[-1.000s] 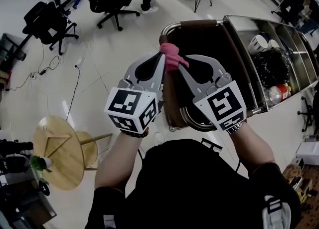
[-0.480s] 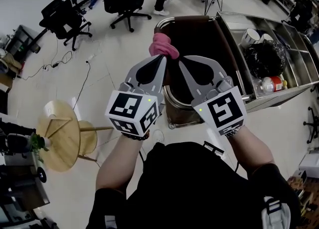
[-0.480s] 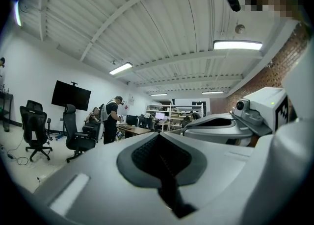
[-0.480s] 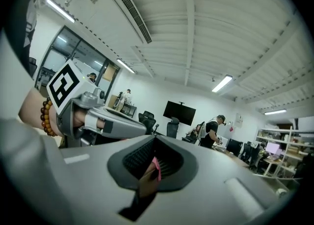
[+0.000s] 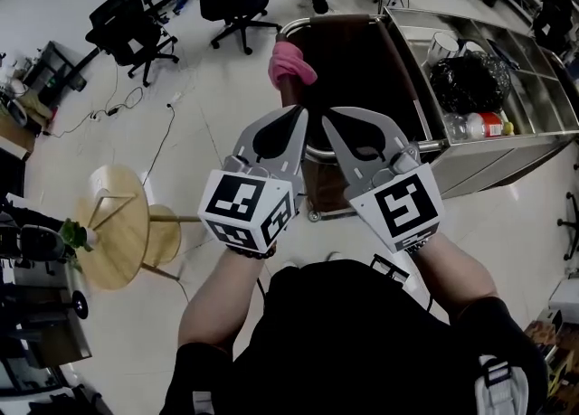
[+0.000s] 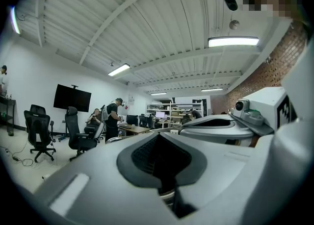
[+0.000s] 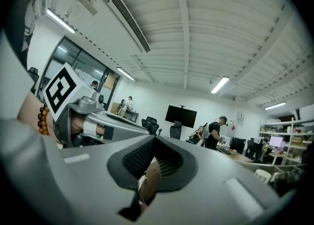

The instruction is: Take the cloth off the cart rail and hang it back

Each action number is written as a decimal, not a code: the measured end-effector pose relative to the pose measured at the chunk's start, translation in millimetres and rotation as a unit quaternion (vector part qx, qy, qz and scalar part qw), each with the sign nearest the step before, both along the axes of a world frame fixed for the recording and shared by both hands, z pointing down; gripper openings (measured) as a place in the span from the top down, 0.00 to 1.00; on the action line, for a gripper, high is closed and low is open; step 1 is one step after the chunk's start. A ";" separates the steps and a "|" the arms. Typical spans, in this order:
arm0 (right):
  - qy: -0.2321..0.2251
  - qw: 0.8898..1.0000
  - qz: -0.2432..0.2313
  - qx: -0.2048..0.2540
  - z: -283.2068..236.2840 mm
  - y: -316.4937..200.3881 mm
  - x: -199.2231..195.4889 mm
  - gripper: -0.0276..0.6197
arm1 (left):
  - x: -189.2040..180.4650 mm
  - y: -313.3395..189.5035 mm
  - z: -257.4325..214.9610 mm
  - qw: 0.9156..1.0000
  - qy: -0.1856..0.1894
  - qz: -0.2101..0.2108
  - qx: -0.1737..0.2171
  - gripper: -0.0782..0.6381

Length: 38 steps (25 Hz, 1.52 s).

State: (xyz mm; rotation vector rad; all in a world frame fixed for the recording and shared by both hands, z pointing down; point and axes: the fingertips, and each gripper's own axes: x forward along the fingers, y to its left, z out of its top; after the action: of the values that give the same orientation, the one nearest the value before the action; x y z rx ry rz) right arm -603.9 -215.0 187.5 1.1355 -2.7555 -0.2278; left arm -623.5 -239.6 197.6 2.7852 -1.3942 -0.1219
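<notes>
**Cloth on rail, both grippers clear**

Pink cloth (image 5: 291,64) sits bunched over the left side of the cart rail (image 5: 336,16), above the brown bag (image 5: 353,70) hung inside it. Left gripper (image 5: 299,112) and right gripper (image 5: 327,116) are side by side, near the cloth but not touching it. Both have their jaws pressed together with nothing between them.

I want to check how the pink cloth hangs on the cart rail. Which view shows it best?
The head view: the pink cloth sits bunched on the cart rail. The left gripper view and the right gripper view show none of it, only their own jaws and the room.
</notes>
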 end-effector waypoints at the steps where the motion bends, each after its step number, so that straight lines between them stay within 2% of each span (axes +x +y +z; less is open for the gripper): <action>1: -0.004 1.000 -0.004 0.014 -1.7 4.9 -1.0 0.96 | 1.3 6.0 -0.1 1.000 -0.001 0.003 0.001 0.89; 4: -0.012 0.999 -0.010 0.052 -10.2 19.7 -6.2 0.96 | 1.4 23.0 -4.4 1.000 -0.003 0.013 0.007 0.89; 6: -0.013 0.999 0.000 0.040 -12.5 33.5 -9.8 0.96 | -1.8 36.3 -9.1 1.000 -0.004 0.019 0.009 0.89; 9: -0.020 0.998 0.005 0.064 -22.2 52.6 -18.3 0.96 | -8.8 59.1 -15.3 0.999 -0.008 0.031 0.011 0.89; 19: -0.026 0.997 0.045 0.051 -20.7 123.3 -55.3 0.96 | -46.9 132.0 -17.8 0.998 -0.004 0.066 0.011 0.89; 33: -0.023 0.998 0.041 0.050 -27.8 154.9 -39.8 0.96 | -29.3 161.0 -24.5 0.998 0.007 0.065 0.016 0.89; 36: -0.022 0.998 0.046 0.022 -22.8 156.6 -30.4 0.96 | -20.5 160.5 -21.6 0.998 0.006 0.062 0.013 0.89; 38: -0.024 0.998 0.038 0.037 -21.2 155.1 -25.2 0.96 | -14.3 161.0 -17.5 0.998 0.004 0.061 0.010 0.89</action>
State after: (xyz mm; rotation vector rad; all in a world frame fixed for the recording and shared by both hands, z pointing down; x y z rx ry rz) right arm -629.1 -59.9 166.3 1.2780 -2.7598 -0.2984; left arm -637.8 -78.6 180.1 2.8729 -1.2222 -0.1453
